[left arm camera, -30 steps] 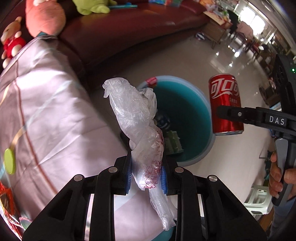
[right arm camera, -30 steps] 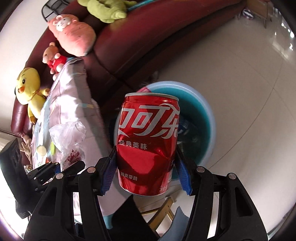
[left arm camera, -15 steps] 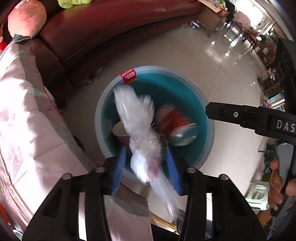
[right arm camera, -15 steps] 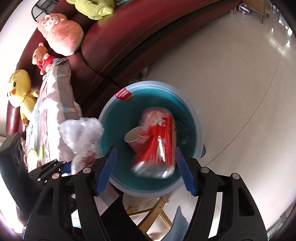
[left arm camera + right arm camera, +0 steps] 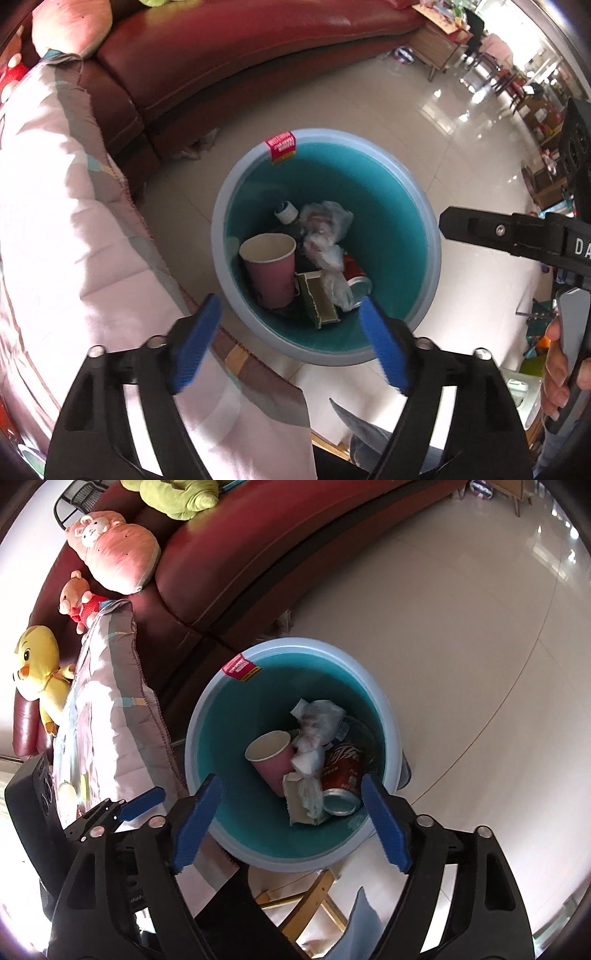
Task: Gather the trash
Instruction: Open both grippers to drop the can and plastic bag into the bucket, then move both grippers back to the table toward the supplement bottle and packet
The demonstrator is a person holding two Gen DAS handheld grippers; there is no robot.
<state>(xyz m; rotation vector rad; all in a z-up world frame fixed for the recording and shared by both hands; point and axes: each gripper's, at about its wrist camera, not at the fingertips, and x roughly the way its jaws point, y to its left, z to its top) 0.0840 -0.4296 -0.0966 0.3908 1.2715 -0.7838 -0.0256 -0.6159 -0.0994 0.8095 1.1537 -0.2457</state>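
A teal bin with a pale blue rim [image 5: 430, 218] [image 5: 388, 716] stands on the floor below both grippers. Inside lie a crumpled clear plastic bag [image 5: 325, 236] [image 5: 317, 731], a red cola can [image 5: 341, 779] [image 5: 354, 275], a pink paper cup [image 5: 271, 269] [image 5: 271, 760], a dark bottle with a white cap [image 5: 286, 214] and a small green carton [image 5: 317, 299] [image 5: 301, 797]. My left gripper [image 5: 290, 325] hangs over the bin's near edge, its jaws opening with nothing between them. My right gripper [image 5: 290, 805] is over the bin too, jaws opening and empty.
A dark red leather sofa [image 5: 229, 55] [image 5: 236, 565] curves behind the bin, with plush toys [image 5: 114, 554] on it. A pink quilt [image 5: 66, 229] [image 5: 107, 709] lies left of the bin. Glossy tiled floor [image 5: 461, 627] spreads to the right; a wooden stool [image 5: 306, 897] is underneath.
The left gripper let go of the plastic bag and the right gripper let go of the cola can; both fell into the bin. Both pairs of jaws spread wider and both hands sank toward the bin.
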